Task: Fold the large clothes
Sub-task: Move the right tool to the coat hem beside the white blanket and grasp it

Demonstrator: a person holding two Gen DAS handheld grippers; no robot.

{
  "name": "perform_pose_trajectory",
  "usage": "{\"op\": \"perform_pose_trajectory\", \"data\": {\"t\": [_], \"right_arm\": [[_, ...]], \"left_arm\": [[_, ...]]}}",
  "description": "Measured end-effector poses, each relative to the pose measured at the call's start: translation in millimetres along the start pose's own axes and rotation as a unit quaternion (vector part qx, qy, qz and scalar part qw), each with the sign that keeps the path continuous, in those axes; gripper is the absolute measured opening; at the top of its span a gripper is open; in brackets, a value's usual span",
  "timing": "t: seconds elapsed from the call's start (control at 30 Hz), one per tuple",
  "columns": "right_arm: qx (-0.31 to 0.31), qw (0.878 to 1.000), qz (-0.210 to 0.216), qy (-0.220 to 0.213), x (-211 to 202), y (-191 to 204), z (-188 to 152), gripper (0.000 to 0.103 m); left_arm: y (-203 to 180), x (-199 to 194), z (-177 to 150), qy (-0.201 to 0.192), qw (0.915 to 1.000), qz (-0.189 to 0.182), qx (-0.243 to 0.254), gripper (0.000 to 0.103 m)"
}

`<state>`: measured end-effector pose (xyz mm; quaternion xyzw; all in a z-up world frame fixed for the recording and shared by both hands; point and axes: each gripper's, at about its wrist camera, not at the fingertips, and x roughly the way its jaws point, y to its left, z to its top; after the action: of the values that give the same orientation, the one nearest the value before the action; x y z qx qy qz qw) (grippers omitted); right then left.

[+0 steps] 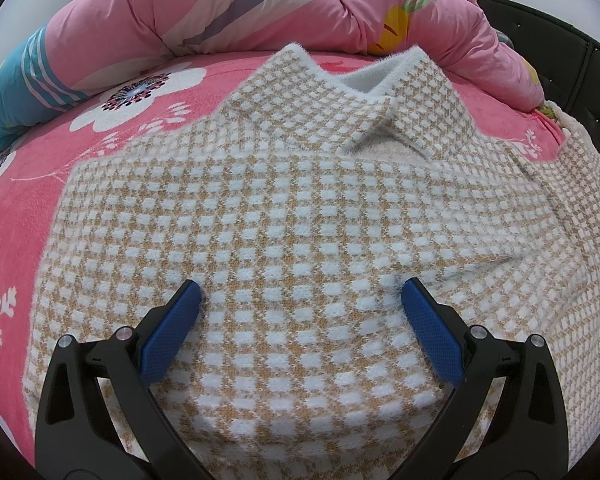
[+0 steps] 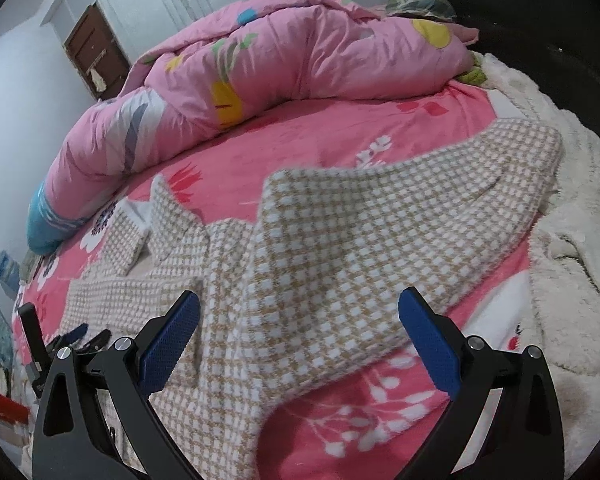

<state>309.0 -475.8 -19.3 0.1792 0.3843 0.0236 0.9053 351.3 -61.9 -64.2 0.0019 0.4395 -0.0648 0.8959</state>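
Spread flat on the pink floral bedsheet [image 1: 24, 216], the checked tan-and-white sweater [image 1: 300, 216] lies collar [image 1: 364, 80] away, and the left gripper [image 1: 300, 294] hangs just over its body with its blue pads wide apart, holding nothing. Further right, the right gripper [image 2: 299, 300], jaws likewise spread and empty, hovers over the sleeve [image 2: 420, 200] angled toward a cream fleece blanket [image 2: 572, 216], with a bunched pink quilt [image 2: 284, 60] behind.
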Motion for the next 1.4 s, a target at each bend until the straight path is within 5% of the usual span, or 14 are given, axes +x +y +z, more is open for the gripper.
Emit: {"op": "perform_pose_trajectory", "data": {"t": [0.47, 0.67, 1.0, 1.27, 1.4], "right_arm": [[0.107, 0.991, -0.024, -0.076, -51.2, -94.5, 49.0, 0.096], [0.17, 0.984, -0.021, -0.044, -20.8, -146.0, 64.3, 0.083], [0.271, 0.959, -0.076, -0.026, 26.8, -239.5, 89.2, 0.055], [0.256, 0.961, -0.103, -0.015, 47.2, -244.8, 99.0, 0.05], [0.234, 0.962, -0.138, -0.009, 43.7, -239.2, 102.3, 0.031]], "left_arm": [[3.0, -0.2, 2.1, -0.001, 1.0, 0.0, 0.0, 0.097], [3.8, -0.3, 2.4, -0.001, 1.0, -0.001, 0.0, 0.097], [1.7, 0.0, 0.4, -0.001, 1.0, 0.0, 0.001, 0.097], [2.2, 0.2, 1.5, -0.001, 1.0, 0.0, 0.001, 0.097], [1.1, 0.7, 0.3, -0.001, 1.0, -0.001, 0.001, 0.097]]}}
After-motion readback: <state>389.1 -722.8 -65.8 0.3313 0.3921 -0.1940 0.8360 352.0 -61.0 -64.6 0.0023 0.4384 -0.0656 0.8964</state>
